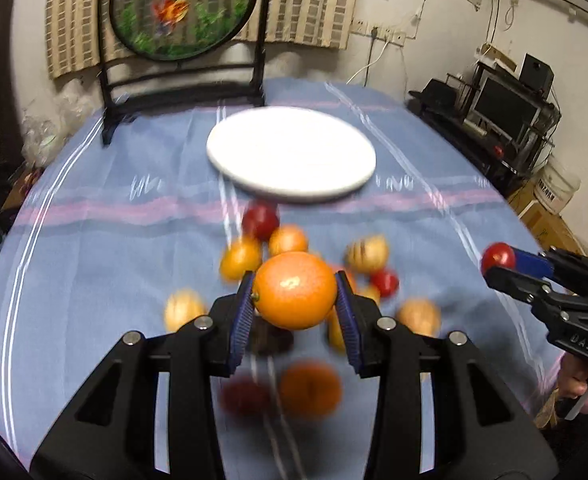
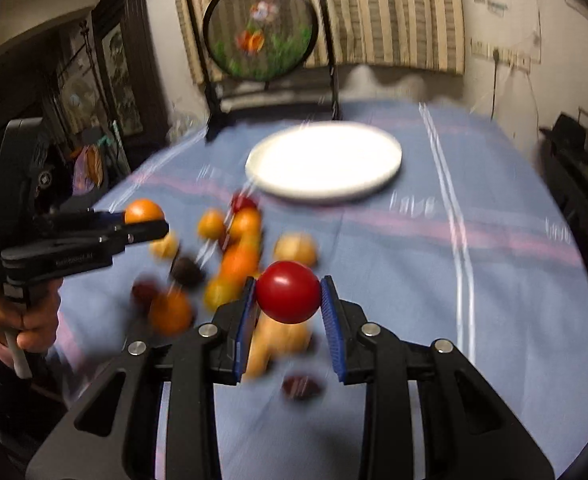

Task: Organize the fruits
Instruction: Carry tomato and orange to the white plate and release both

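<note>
Blue cloth [image 1: 94, 184] carries a white plate [image 1: 291, 154] at 12 o'clock; my left gripper [image 1: 295, 294] clamps the orange [image 1: 295, 290], right gripper [image 2: 288, 298] the tomato [image 2: 288, 297], each across its middle — firm, smooth, likely slippery and bruisable.

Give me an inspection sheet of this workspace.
Surface: table under a blue striped cloth.
Job's things: empty white plate; loose fruit pile in front of it.
Clutter: round picture stand at the far edge.
Grippers: left gripper shut on an orange; right gripper shut on a red fruit.
Cables: wall cables at sockets.
Surroundings: striped hanging, shelf with monitor.
</note>
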A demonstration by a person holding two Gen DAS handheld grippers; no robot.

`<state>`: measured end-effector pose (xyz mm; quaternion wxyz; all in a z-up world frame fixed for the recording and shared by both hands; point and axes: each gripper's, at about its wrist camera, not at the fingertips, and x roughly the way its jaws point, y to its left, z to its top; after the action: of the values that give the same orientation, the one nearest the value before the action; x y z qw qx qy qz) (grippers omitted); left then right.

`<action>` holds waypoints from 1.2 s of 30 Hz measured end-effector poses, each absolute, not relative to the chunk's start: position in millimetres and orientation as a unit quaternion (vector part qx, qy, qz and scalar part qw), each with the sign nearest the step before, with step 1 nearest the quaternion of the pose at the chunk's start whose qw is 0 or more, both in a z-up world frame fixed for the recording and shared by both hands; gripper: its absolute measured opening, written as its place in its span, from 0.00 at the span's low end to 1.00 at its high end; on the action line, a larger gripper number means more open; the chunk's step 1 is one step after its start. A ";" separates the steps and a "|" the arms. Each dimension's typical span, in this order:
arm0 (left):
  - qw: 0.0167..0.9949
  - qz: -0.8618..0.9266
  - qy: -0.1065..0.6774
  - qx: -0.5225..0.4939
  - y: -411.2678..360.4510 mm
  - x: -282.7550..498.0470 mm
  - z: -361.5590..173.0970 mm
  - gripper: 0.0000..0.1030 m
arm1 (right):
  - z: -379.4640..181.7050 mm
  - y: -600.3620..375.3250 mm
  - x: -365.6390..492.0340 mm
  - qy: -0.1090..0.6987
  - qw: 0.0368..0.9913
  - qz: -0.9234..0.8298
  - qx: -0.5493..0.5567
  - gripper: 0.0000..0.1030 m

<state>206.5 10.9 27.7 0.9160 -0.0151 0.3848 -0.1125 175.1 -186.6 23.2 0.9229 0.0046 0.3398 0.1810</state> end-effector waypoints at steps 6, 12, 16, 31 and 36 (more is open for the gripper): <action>0.901 -0.116 0.417 -0.010 -0.4 318.7 31.2 0.39 | 17.6 -182.7 297.3 0.377 0.908 0.179 0.032 0.31; 0.882 -0.092 0.462 -0.006 -5.7 396.4 -2.8 0.39 | -15.9 -164.3 380.4 0.424 0.888 0.178 0.020 0.31; 0.869 -0.081 0.488 -0.002 -6.9 418.2 -26.9 0.39 | -32.8 -152.6 400.5 0.442 0.879 0.175 -0.007 0.31; 0.896 -0.060 0.441 -0.005 7.8 395.3 4.5 0.84 | -9.4 -166.5 368.3 0.410 0.898 0.158 -0.019 0.37; 0.909 -0.065 0.409 -0.046 24.3 325.8 36.4 0.94 | 16.9 -192.4 296.8 0.369 0.918 0.144 0.007 0.45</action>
<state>325.8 24.3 36.4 0.9092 -0.0464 0.4087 -0.0645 296.8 -192.4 16.9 0.9184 0.0067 0.3687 0.1437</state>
